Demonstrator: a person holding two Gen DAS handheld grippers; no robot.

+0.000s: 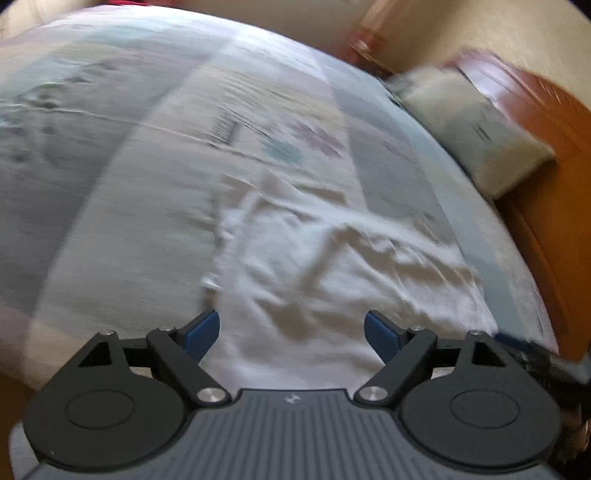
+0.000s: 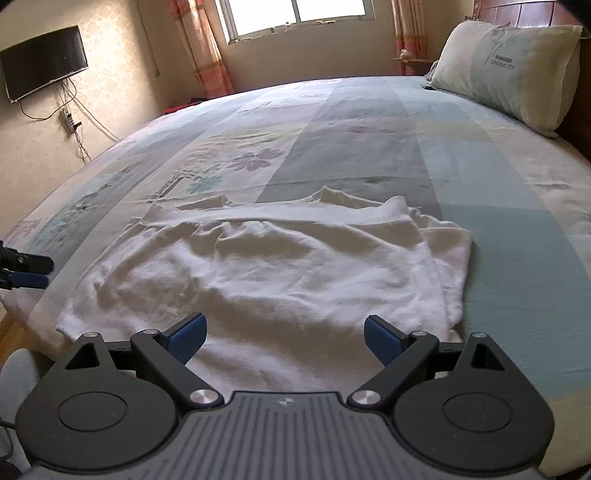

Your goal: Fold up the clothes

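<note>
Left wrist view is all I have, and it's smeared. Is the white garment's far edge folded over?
Observer: Yes. In the right wrist view the crumpled white cotton garment has a band doubled back along its far edge.
Operator: Is the right gripper holding cloth?
Observer: No. The right gripper is open above the near hem, nothing between its blue pads.
Operator: Anything on the wall?
Observer: A black flat screen hangs left of the window.
</note>
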